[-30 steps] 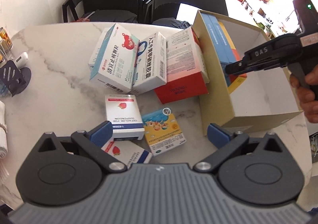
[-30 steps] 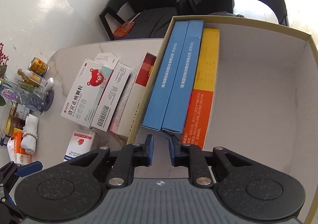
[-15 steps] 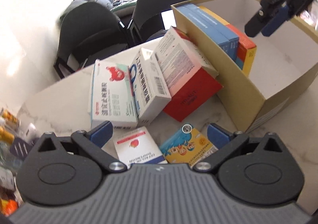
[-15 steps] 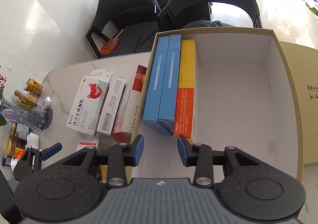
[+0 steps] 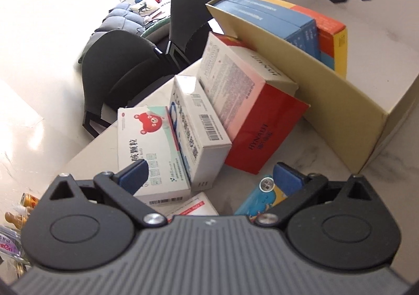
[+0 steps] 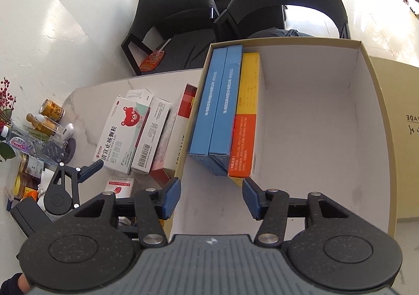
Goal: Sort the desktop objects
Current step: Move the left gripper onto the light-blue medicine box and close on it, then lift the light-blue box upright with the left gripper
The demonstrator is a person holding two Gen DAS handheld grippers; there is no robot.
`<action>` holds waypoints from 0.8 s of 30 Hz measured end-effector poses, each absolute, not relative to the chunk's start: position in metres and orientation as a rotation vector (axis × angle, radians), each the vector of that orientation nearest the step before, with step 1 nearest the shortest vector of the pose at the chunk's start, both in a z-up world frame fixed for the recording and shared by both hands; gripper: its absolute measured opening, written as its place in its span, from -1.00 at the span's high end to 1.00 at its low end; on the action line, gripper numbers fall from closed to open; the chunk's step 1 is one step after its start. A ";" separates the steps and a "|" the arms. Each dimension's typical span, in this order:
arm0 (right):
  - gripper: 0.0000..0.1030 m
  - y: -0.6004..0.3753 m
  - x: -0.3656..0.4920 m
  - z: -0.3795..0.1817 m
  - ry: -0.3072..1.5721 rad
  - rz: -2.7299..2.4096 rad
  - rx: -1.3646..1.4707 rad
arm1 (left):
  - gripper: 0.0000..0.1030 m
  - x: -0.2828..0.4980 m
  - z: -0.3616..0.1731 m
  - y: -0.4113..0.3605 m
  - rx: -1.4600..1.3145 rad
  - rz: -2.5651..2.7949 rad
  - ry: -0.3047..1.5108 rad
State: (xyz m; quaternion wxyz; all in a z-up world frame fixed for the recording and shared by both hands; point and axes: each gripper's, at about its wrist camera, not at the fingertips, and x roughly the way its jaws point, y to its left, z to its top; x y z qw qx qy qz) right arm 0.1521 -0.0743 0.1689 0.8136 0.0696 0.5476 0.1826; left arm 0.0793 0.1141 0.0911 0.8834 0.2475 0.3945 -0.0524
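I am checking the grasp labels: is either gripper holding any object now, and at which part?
Nothing is held. The right gripper hangs over the cardboard box, jaws opening, empty. The left gripper is open above the medicine boxes, touching none.

Marble table [image 6: 86, 90]: medicine boxes [image 5: 154, 148], cardboard box [image 6: 377, 122], bottles [image 6: 44, 122].

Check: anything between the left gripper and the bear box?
Nothing visible. The left gripper is open right at the bear box, one pad already over its front face. The white box leans against its far side.
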 end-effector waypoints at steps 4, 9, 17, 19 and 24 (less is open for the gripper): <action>-0.08 -0.077 0.149 0.172 1.157 0.387 0.130 | -1.00 0.091 0.101 0.175 0.202 0.061 0.872; -0.08 -0.082 0.148 0.170 1.165 0.375 0.145 | -1.00 0.108 0.096 0.243 -0.211 0.096 0.910; -0.09 -0.074 0.141 0.166 1.180 0.385 0.137 | -1.00 0.138 0.065 0.267 -0.461 0.005 0.991; -0.09 -0.076 0.140 0.167 1.180 0.377 0.141 | -0.82 0.140 0.065 0.265 -0.479 -0.005 1.001; -0.09 -0.082 0.138 0.169 1.176 0.357 0.155 | -0.15 0.138 0.076 0.249 -0.361 0.015 0.998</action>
